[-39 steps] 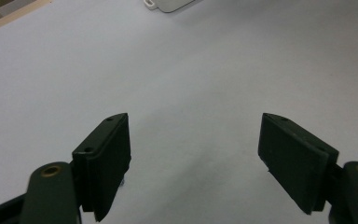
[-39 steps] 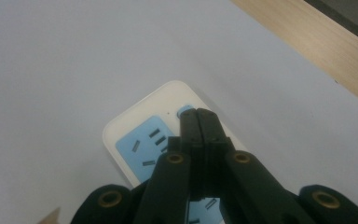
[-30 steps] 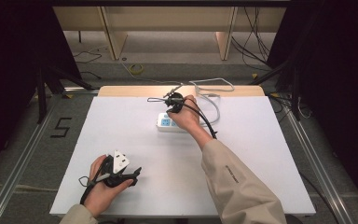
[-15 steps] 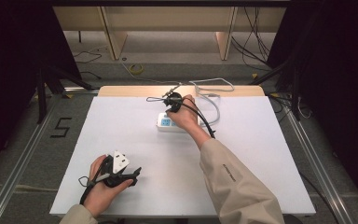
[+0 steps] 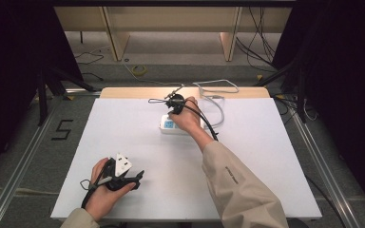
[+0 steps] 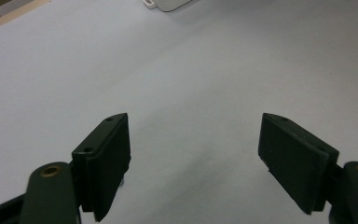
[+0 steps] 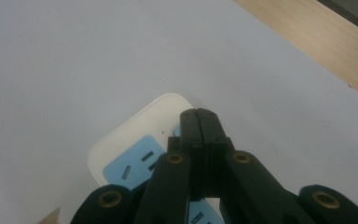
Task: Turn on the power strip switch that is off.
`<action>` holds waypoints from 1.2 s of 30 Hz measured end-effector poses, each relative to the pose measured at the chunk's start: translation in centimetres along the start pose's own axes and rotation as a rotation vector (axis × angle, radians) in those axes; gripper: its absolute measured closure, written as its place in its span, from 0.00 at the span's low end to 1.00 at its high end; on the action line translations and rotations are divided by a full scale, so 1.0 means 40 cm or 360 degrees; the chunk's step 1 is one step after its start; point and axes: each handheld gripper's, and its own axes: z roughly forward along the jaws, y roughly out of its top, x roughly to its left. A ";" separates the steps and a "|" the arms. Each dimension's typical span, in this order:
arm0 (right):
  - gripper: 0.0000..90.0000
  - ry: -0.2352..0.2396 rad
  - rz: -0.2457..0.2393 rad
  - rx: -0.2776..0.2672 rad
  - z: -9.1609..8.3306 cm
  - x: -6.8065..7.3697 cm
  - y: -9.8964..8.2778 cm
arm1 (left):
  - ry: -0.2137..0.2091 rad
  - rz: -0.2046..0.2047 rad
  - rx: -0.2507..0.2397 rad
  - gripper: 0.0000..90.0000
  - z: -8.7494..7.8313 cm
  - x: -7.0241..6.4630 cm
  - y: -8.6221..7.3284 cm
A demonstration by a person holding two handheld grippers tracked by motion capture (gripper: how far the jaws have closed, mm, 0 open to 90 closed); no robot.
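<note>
At the centre of the high view, my right gripper presses its closed jaws onto a rounded white power strip with smooth blue socket panels. Lower left, my left gripper hangs spread wide over the matte white table.

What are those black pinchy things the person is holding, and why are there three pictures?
They are hand-held grippers, tools with two black jaws that pinch. One picture looks down from above the white table. There the left gripper rests near the table's front edge, and the right gripper reaches to a white power strip with blue sockets, whose cable curls behind it. The other two pictures come from small cameras riding on each gripper. The left one shows its jaws wide apart above bare table, holding nothing. The right one shows its jaws pressed together over the power strip.
</note>
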 end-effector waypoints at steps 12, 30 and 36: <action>1.00 -0.0008 0.0004 0.0002 0.011 0.003 0.001 | -0.0001 0.0005 0.0005 0.28 -0.001 0.001 0.000; 1.00 -0.0010 0.0008 0.0018 0.021 0.004 0.007 | -0.0003 -0.0001 -0.0001 0.28 0.000 0.000 0.000; 1.00 -0.0025 0.0010 0.0019 0.023 0.007 0.006 | -0.0004 0.0008 0.0004 0.28 -0.001 0.000 0.000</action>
